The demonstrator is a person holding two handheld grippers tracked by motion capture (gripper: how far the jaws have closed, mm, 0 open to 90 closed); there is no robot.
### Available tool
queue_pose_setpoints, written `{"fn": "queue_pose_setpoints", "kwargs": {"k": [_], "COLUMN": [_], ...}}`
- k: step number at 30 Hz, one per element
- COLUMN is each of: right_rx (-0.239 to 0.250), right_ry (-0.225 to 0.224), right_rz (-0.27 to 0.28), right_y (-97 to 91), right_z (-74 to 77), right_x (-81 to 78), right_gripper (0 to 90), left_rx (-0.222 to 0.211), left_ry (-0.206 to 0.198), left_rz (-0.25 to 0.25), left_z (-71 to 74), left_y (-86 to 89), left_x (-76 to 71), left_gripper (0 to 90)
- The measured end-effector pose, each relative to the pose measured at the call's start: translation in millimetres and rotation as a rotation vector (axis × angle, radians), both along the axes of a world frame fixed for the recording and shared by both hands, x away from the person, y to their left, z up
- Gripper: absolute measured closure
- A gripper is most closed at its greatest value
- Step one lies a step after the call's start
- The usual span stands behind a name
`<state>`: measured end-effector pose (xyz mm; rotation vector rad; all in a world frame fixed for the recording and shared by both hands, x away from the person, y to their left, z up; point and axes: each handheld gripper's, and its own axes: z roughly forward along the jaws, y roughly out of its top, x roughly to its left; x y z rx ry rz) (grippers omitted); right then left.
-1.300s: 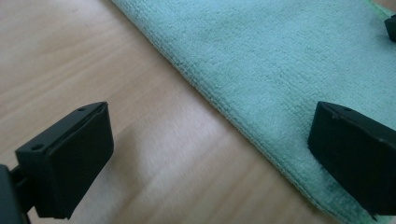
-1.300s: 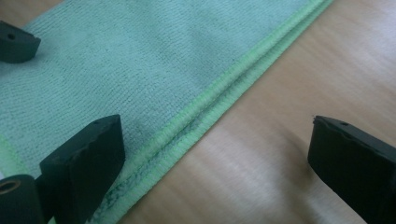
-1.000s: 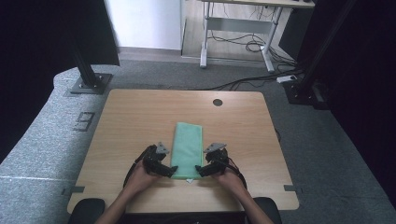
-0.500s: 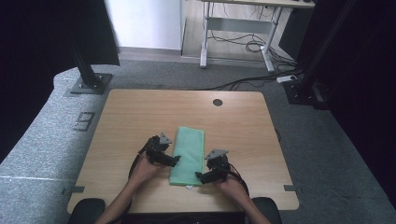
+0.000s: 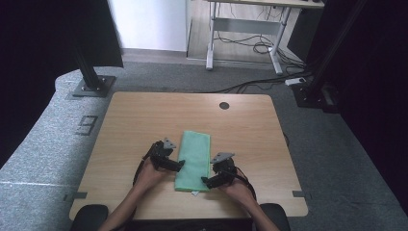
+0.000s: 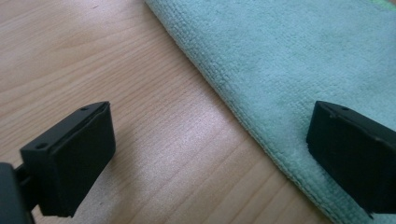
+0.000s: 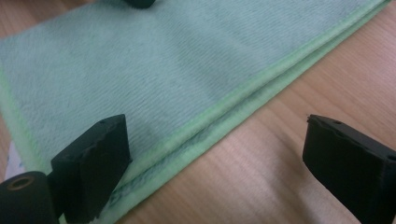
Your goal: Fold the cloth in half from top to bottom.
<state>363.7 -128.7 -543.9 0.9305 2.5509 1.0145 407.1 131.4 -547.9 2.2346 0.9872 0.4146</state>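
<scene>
The folded green cloth (image 5: 193,160) is lying on the wooden table (image 5: 134,120) between both tools. The left gripper (image 5: 177,165), jaws spread wide, is straddling its folded edge; the right gripper (image 5: 206,181), also wide apart, is straddling the layered hemmed edge. Bare tabletop is stretching outward beyond each.
</scene>
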Motion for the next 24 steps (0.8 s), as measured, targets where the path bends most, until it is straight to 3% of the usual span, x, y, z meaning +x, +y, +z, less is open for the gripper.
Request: {"fn": "queue_pose_setpoints", "kwargs": {"k": [4,8,17,24], "right_rx": [0.027,0.036,0.023,0.017], "right_ry": [0.017,0.005,-0.013,-0.011], "right_rz": [-0.049,-0.092,-0.129,-0.160], "right_y": [-3.8,-5.5,-0.2,7.6], "right_z": [2.5,9.8,22.9,24.7], "right_x": [17.6,37.3,80.4,112.1], "right_gripper": [8.7,14.0,41.6,49.4], "left_rx": [-0.003,-0.006,-0.012,-0.008], "left_ry": [-0.006,-0.001,0.003,-0.002], "left_rz": [0.004,0.006,0.009,0.000], "left_z": [-0.3,-0.4,-0.8,-0.5], "left_y": [-0.2,0.0,0.0,-0.6], "left_x": [-1.0,-0.9,-0.9,-1.6], "left_gripper": [2.7,2.7,2.8,3.3]}}
